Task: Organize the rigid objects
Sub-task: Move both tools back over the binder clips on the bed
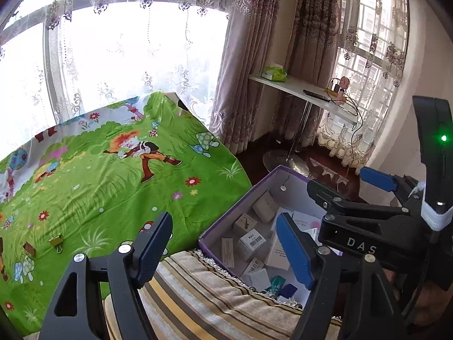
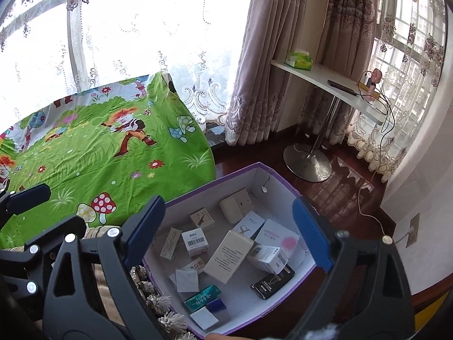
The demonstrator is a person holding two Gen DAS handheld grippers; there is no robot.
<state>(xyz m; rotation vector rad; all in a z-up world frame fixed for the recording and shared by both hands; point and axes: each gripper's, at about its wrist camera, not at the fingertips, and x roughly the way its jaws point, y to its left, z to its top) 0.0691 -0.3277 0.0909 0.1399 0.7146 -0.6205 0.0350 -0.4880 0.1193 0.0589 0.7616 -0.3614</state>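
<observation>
Boxes (image 2: 228,255) lie in the carton (image 2: 283,181) beneath both released, empty grippers (image 2: 226,240).

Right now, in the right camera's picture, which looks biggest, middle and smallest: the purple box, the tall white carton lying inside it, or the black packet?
1. Purple box, biggest: it holds both others.
2. Tall white carton.
3. Black packet, smallest.

Floral curtains (image 2: 263,65) hang beside a white side table (image 2: 325,76) (tissue pack (image 2: 299,59) on top).
</observation>
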